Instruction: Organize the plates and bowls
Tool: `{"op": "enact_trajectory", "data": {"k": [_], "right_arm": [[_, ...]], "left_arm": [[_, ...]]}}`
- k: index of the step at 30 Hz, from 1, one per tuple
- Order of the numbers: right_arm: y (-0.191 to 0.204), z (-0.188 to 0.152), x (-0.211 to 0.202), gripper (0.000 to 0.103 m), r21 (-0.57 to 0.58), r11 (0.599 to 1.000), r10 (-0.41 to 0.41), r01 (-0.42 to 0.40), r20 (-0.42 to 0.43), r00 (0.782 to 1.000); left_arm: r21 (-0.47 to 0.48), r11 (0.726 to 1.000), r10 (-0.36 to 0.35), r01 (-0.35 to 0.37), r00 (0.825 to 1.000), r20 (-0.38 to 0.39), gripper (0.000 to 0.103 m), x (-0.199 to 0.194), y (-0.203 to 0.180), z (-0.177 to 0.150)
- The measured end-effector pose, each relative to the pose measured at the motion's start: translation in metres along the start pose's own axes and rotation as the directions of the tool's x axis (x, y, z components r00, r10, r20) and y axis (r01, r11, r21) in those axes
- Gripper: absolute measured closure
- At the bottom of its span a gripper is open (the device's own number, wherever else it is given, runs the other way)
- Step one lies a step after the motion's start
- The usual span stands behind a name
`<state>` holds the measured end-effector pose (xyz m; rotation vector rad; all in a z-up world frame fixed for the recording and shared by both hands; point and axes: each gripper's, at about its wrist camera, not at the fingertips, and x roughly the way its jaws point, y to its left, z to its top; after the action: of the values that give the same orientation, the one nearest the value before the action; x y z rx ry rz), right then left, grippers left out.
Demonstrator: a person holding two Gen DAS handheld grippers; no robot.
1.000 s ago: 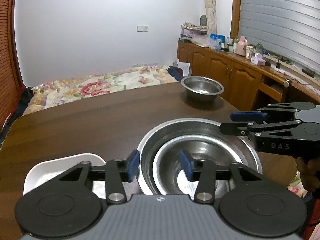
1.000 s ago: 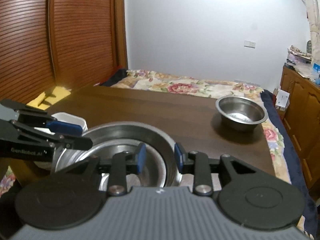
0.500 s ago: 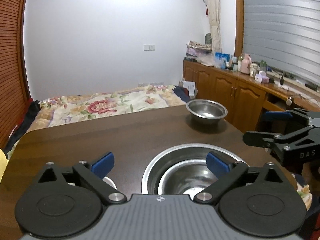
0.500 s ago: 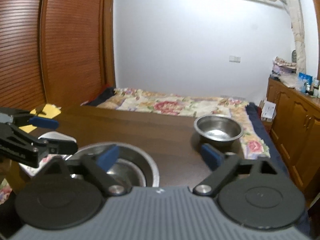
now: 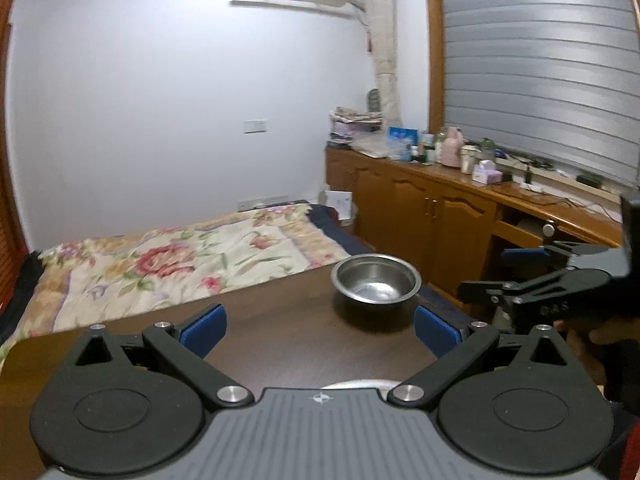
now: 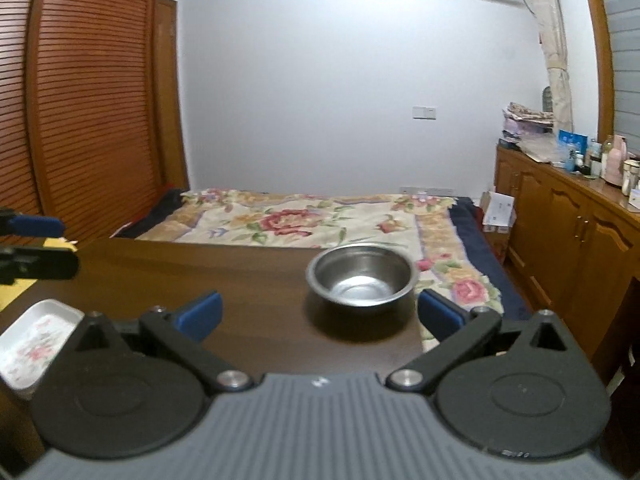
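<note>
A small steel bowl (image 5: pixel 376 279) stands alone near the far right edge of the dark wooden table (image 5: pixel 280 332); it also shows in the right wrist view (image 6: pixel 360 278). My left gripper (image 5: pixel 318 328) is open and empty, raised above the table. Only a sliver of the large steel bowl's rim (image 5: pixel 352 384) shows under it. My right gripper (image 6: pixel 318 314) is open and empty, also raised; it appears at the right of the left wrist view (image 5: pixel 520 276). A white floral rectangular dish (image 6: pixel 32 340) lies at the table's left.
A bed with a floral quilt (image 6: pixel 320 220) lies beyond the table. Wooden cabinets with bottles on top (image 5: pixel 460 200) line the right wall. A louvred wooden wardrobe (image 6: pixel 80 100) stands at the left.
Both grippers opened wide and rose and tilted up, away from the stacked large steel bowls, which have dropped almost out of view.
</note>
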<state>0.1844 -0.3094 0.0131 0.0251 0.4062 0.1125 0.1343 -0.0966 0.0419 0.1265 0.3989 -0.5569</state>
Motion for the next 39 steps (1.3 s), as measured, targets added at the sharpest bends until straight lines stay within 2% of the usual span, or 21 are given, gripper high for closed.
{"op": "enact_trajectory", "data": {"k": [3,9,15,18,25,28,33,38,39], "right_arm": [[-0.011,0.005,0.013,0.000,0.023,1.000,-0.013,0.013,0.002,1.000],[-0.022,0.007,0.035,0.000,0.021,0.999,-0.031,0.031,-0.006,1.000],[-0.033,0.008,0.056,0.000,0.025,0.999,-0.026,0.027,-0.028,0.999],[-0.037,0.007,0.064,0.000,0.033,0.999,-0.022,0.024,-0.042,0.999],[-0.046,0.005,0.080,0.000,0.047,0.999,-0.015,0.018,-0.063,0.998],[-0.051,0.006,0.087,0.000,0.053,0.998,-0.013,0.017,-0.071,0.997],[-0.054,0.005,0.095,0.000,0.058,0.998,-0.010,0.015,-0.085,0.996],[-0.057,0.005,0.103,0.000,0.063,0.998,-0.011,0.017,-0.093,0.996],[-0.057,0.005,0.104,0.000,0.064,0.998,-0.012,0.018,-0.095,0.995]], "left_arm": [[0.009,1.000,-0.030,0.030,0.999,-0.018,0.001,0.014,-0.001,0.009],[-0.040,0.996,-0.080,0.077,0.993,-0.082,0.000,0.053,0.001,0.023],[-0.079,0.992,-0.107,0.095,0.982,-0.156,0.000,0.090,0.007,0.030],[-0.111,0.988,-0.125,0.107,0.978,-0.170,0.000,0.102,0.011,0.033],[-0.091,0.994,-0.082,0.063,0.972,-0.222,0.000,0.130,0.012,0.039],[-0.091,0.993,-0.099,0.078,0.962,-0.256,0.000,0.142,0.012,0.041],[-0.110,0.987,-0.144,0.120,0.958,-0.248,0.000,0.154,0.010,0.043],[-0.059,0.992,-0.123,0.112,0.965,-0.233,0.000,0.174,0.008,0.045],[-0.049,0.992,-0.124,0.116,0.963,-0.239,0.003,0.179,0.008,0.046]]}}
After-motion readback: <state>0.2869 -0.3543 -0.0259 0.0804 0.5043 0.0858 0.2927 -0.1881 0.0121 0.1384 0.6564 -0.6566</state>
